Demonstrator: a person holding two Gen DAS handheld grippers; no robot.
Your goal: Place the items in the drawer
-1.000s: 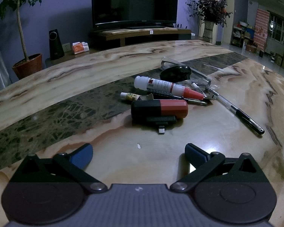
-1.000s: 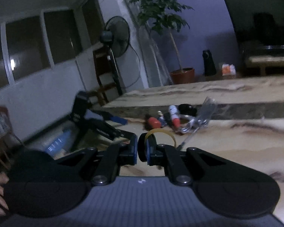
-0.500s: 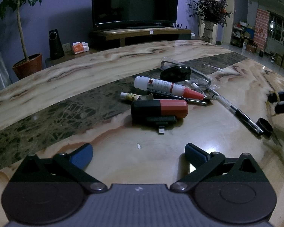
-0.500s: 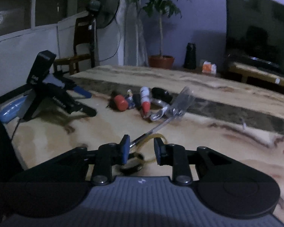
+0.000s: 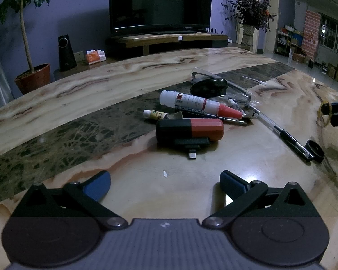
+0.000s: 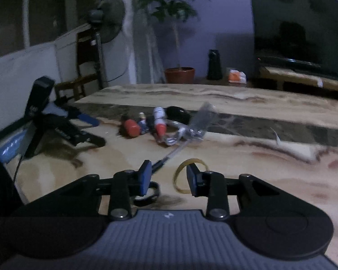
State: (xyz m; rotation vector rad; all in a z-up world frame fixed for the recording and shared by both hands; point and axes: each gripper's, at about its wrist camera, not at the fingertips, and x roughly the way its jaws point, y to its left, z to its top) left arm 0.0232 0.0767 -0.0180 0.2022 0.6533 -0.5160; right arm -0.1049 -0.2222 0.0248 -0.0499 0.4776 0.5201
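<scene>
Right gripper (image 6: 167,176) first: its jaws have just been opening and now stand partly apart. A yellow rubber band (image 6: 180,177) hangs looped at the right-hand finger, not pinched, as far as I can tell. Nothing sits clamped between the pads. Just under the left-hand finger a small black ring (image 6: 146,194) lies on the marble table (image 6: 270,175), right at the tip of the clear pen (image 5: 279,130).

The left gripper (image 5: 165,180) is parked low over the table with its jaws wide apart and nothing in them, pointed at the pile.

And the pile is basically all there: the black and red block (image 5: 189,130) with a plug sticking out, the white glue bottle with the red tip (image 5: 198,104), a tiny white tube (image 5: 154,113), a dark oval thing (image 5: 208,86) and some clear plastic wrapping (image 5: 238,92) behind them, all huddled mid-table.

No drawer visible in either view, so can't say if anything's gone in yet. My read: early days, everything visible is still out, and the right side looks set to pick up the ring or pen next.
</scene>
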